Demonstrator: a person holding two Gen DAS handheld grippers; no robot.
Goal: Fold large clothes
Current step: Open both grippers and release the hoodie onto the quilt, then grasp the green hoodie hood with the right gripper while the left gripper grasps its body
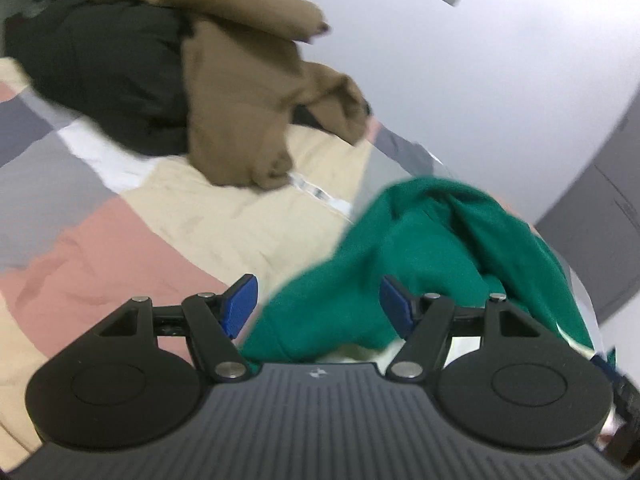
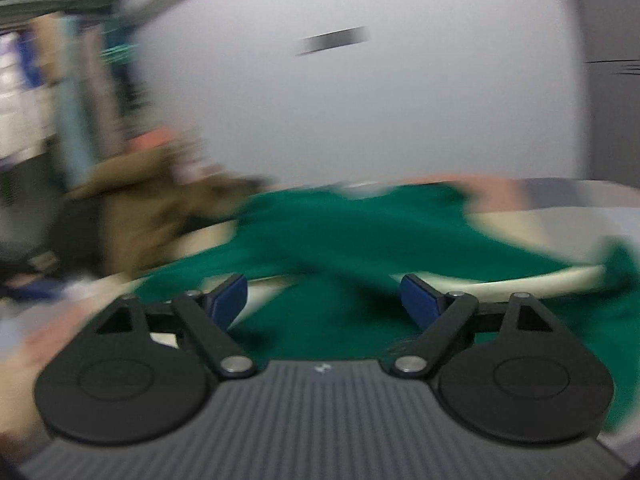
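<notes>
A green garment (image 1: 432, 256) lies rumpled on the patchwork bedspread (image 1: 132, 248) in the left wrist view. My left gripper (image 1: 318, 304) hovers over its near edge, blue pads apart, nothing pinched between them. The right wrist view is blurred; there the same green garment (image 2: 360, 236) spreads across the bed below my right gripper (image 2: 322, 300), whose blue pads stand wide with no cloth gripped. A brown garment (image 1: 248, 92) and a black garment (image 1: 108, 68) lie heaped farther back on the bed.
A pale wall (image 1: 480, 80) rises behind the bed, with a grey cabinet (image 1: 600, 220) at the right. In the right wrist view, blurred hanging clothes and shelves (image 2: 72, 100) fill the left side beyond the brown garment (image 2: 152, 200).
</notes>
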